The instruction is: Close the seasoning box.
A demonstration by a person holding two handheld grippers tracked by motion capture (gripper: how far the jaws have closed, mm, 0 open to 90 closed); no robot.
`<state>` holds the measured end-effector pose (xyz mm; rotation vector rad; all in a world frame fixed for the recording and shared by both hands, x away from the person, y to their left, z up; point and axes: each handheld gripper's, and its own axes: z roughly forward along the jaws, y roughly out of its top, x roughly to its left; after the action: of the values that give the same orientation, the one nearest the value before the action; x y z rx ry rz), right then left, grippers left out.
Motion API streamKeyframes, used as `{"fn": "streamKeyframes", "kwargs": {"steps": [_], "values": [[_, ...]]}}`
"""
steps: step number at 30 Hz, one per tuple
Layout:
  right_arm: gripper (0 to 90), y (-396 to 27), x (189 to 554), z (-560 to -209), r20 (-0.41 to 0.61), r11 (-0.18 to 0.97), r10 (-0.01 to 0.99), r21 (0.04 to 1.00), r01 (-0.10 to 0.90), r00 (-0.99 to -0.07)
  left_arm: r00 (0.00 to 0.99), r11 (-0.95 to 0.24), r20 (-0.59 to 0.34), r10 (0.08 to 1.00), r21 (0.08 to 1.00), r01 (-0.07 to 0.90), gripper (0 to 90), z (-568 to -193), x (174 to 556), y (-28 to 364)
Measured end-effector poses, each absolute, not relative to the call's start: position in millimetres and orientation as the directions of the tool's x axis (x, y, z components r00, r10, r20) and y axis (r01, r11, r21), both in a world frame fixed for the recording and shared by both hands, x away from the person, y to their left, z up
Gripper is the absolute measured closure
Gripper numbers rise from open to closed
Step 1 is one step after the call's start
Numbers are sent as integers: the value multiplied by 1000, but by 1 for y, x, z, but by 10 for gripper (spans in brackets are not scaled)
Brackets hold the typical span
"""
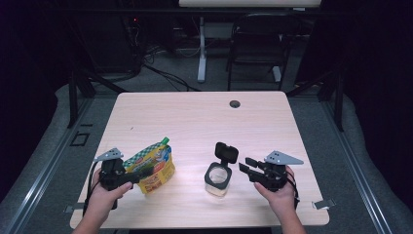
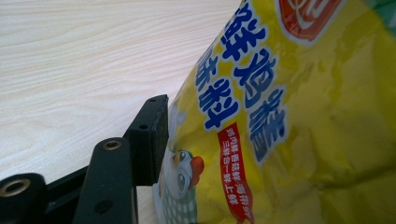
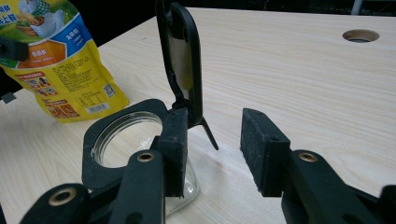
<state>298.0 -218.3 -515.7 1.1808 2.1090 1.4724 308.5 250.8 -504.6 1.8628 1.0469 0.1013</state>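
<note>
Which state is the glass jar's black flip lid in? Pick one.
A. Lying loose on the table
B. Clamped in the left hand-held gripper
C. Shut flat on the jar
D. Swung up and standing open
D: the black flip lid stands upright on its hinge behind the open mouth of the glass jar.

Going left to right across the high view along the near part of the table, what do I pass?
Left gripper → yellow pouch → glass jar with its black lid flipped up → right gripper.
</note>
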Motion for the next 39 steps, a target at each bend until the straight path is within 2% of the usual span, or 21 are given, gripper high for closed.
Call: {"fn": "streamKeyframes", "kwargs": {"steps": [28,39], "values": [[618,-217,298,-515,197,128,762,888,442,-616,620,-183,-366,693,743,643,409,-528,315,242],[618,-216,297,-515,192,134,762,887,441,-618,629,-191,-372,683,739,646,415,-539,315,240]]}}
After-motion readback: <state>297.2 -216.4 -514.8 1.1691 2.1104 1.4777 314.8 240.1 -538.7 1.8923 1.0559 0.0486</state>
